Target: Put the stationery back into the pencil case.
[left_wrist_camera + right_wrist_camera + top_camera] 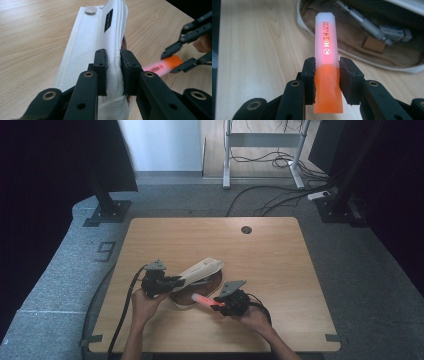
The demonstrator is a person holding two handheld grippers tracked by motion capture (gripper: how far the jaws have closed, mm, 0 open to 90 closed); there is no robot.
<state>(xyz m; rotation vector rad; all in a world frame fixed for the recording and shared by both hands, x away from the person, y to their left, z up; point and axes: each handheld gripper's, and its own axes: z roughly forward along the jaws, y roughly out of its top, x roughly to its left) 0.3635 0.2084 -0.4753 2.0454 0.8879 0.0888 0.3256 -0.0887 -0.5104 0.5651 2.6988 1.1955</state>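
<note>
Black jaws of the right gripper (327,77) are pinched on an orange highlighter (326,50) aimed at the open pencil case (372,50).

At lower centre of the high view, the case flap (92,42) is clamped and held raised by the left gripper (113,72), so the opening is kept wide. The step is judged best done by keeping the flap lifted, easing the highlighter tip over the rim, and releasing only once it is lowered beside the pen (362,21) and eraser (395,32) inside. "HIGH LIGHTER" can be read along the barrel; the small black tag (108,20) on the flap is too small to be read.
</note>
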